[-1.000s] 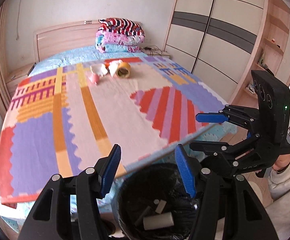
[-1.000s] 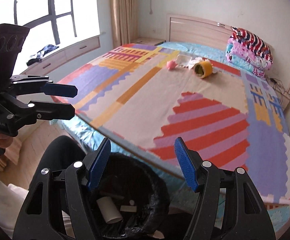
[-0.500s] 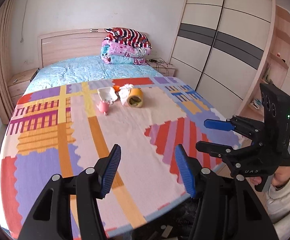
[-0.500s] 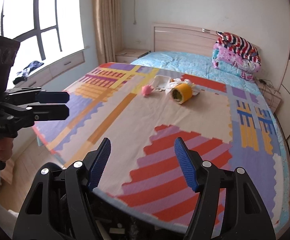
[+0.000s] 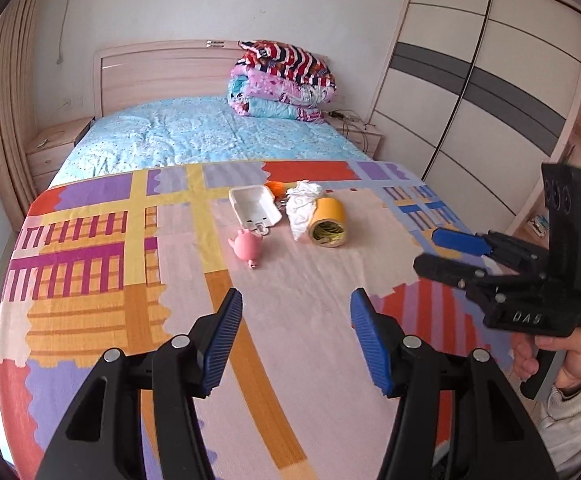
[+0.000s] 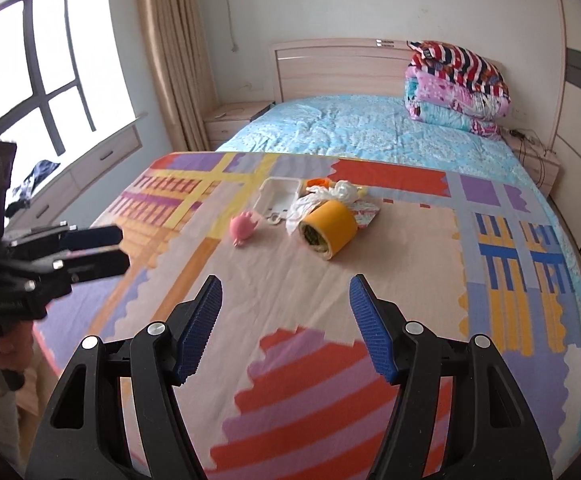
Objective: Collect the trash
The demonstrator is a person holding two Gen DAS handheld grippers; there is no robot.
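A cluster of items lies mid-bed on the colourful blanket [image 5: 102, 264]: a white foam tray [image 5: 253, 204], crumpled white tissue [image 5: 301, 208], a yellow tape roll [image 5: 327, 227], a pink toy [image 5: 247, 247] and an orange scrap [image 5: 276, 187]. The same tray [image 6: 279, 197], tape roll [image 6: 327, 230] and pink toy [image 6: 242, 229] show in the right wrist view. My left gripper [image 5: 296, 322] is open and empty, well short of the cluster. My right gripper [image 6: 285, 306] is open and empty, also short of it. Each gripper shows in the other's view: right [image 5: 442, 250], left [image 6: 102, 248].
Folded quilts [image 5: 284, 82] are stacked at the headboard [image 5: 162, 76]. A wardrobe [image 5: 474, 80] stands to the right, nightstands [image 5: 56, 146] flank the bed, and a window with curtain [image 6: 166, 52] is on the left.
Both grippers have lifted from above the black trash bin and moved forward over the bed toward the cluster. The bin has dropped out of view. Both stay open and empty.
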